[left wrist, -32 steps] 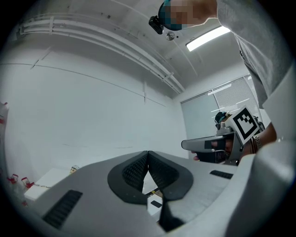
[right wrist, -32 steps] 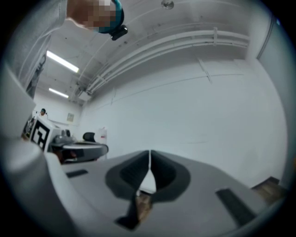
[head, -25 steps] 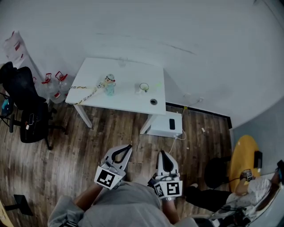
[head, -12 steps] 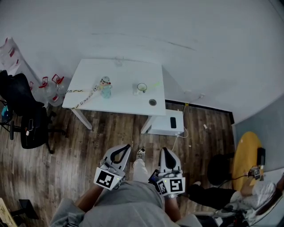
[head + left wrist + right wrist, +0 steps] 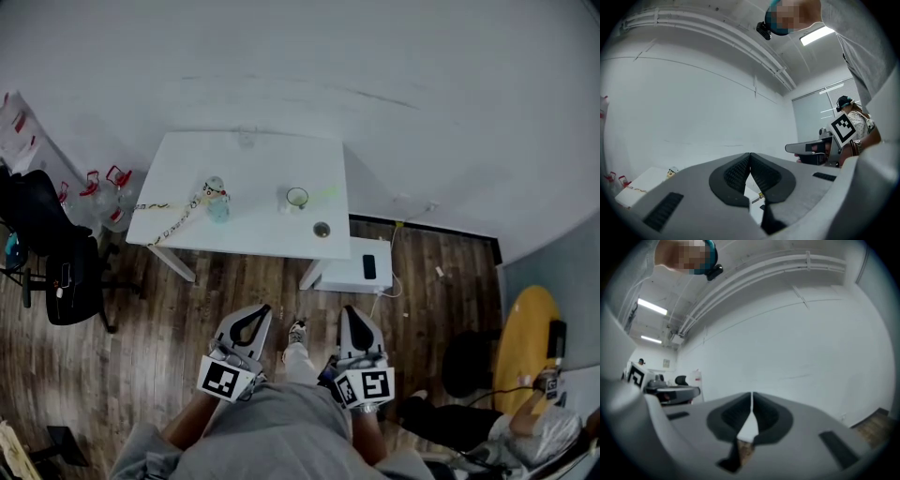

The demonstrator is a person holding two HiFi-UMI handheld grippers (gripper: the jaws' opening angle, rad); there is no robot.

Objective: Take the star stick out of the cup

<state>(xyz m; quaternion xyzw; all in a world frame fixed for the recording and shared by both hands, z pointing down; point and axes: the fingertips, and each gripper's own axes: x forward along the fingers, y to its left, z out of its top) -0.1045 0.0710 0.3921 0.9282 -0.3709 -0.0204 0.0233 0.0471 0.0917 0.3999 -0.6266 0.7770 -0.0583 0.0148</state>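
A small clear cup stands on the white table, with the pale green star stick leaning out of it to the right. Both grippers are far from it, held level over the wooden floor at the bottom of the head view. My left gripper is shut with nothing in it. My right gripper is also shut and empty. Each gripper view shows the other gripper off to the side and mostly bare wall ahead.
On the table are also a small bottle with a figure top, a beaded cord and a dark round hole. A white box sits beside the table's leg. A black chair stands left, a yellow round table right.
Both grippers have come forward towards the table, which now sits lower and nearer in the head view. A shoe now shows between the grippers. Both stay shut.
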